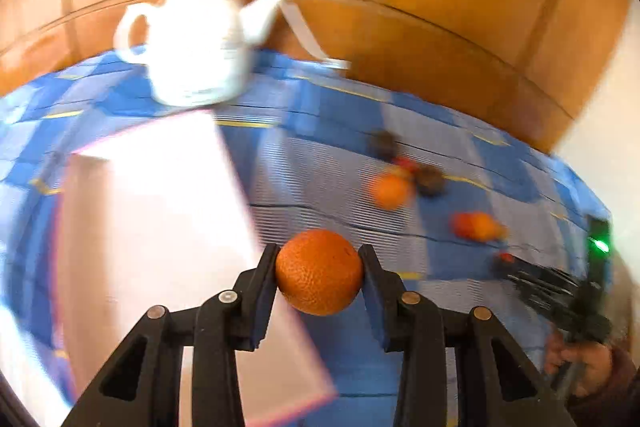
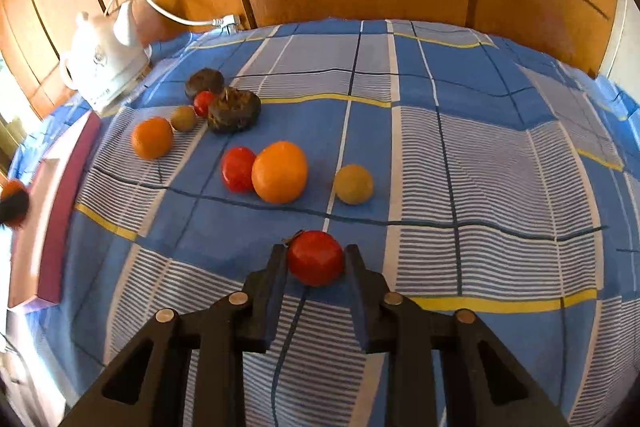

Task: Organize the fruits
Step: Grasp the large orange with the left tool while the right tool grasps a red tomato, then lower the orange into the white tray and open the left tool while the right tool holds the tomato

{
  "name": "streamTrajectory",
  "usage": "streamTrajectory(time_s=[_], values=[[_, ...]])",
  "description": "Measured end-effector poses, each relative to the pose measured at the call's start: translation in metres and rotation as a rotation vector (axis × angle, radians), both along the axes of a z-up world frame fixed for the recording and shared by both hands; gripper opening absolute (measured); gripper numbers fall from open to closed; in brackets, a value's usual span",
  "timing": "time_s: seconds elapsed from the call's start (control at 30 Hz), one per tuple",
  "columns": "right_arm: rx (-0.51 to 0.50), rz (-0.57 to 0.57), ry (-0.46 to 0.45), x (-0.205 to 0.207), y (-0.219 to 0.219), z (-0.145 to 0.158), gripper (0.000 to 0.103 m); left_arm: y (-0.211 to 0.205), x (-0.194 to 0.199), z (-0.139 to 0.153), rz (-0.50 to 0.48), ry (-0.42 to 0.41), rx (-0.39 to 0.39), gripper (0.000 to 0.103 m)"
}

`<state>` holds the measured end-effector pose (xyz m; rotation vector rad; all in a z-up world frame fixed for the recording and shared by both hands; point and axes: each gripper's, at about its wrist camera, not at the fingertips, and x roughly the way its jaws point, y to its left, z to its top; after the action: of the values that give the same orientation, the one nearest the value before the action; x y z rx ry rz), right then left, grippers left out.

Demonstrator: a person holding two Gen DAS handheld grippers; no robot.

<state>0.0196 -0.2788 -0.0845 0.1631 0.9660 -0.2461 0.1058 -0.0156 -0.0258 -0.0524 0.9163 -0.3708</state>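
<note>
Left gripper (image 1: pixel 319 269) clamped on an orange (image 1: pixel 319 271), held above the pink tray (image 1: pixel 168 211). Firm, round, lightish; best pinched across the middle. Right gripper (image 2: pixel 316 259) closed around a red tomato (image 2: pixel 316 258) on the cloth (image 2: pixel 500 187): soft, easily bruised, so gently. Tray contents washed out by glare, impossible to tell.

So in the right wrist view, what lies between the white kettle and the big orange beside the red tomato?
In the right wrist view, between white kettle and big orange: a small greenish-brown fruit, a small red tomato and a dark brown fruit.
</note>
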Motion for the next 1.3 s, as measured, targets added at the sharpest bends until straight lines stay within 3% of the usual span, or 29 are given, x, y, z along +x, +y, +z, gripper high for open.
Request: streamTrajectory(time_s=[0.2, 0.53, 0.6, 0.7, 0.87, 1.0, 1.13, 1.3], values=[[-0.047, 0.013, 0.032, 0.005, 0.005, -0.003, 0.028, 0.065, 0.048, -0.012, 0.186, 0.023, 0.058, 0.040], [-0.094, 0.026, 0.057, 0.008, 0.011, -0.003, 0.028, 0.086, 0.094, -0.036, 0.316, 0.068, 0.133, 0.041], [-0.102, 0.032, 0.057, 0.008, 0.012, -0.003, 0.028, 0.085, 0.090, -0.029, 0.334, 0.046, 0.126, 0.043], [-0.107, 0.035, 0.053, 0.007, 0.012, -0.003, 0.028, 0.085, 0.077, -0.017, 0.335, 0.000, 0.119, 0.057], [-0.117, 0.043, 0.040, 0.006, 0.013, -0.003, 0.028, 0.083, 0.044, 0.007, 0.328, -0.058, 0.079, 0.059], [-0.130, 0.048, 0.042, 0.006, 0.015, -0.003, 0.028, 0.080, 0.019, 0.021, 0.324, -0.100, 0.059, 0.066], [-0.130, 0.046, 0.043, 0.005, 0.016, -0.001, 0.027, 0.078, -0.008, 0.031, 0.331, -0.147, 0.052, 0.082], [-0.125, 0.051, 0.000, 0.000, 0.023, 0.013, 0.027, 0.079, -0.033, 0.040, 0.322, -0.177, 0.042, 0.085]])
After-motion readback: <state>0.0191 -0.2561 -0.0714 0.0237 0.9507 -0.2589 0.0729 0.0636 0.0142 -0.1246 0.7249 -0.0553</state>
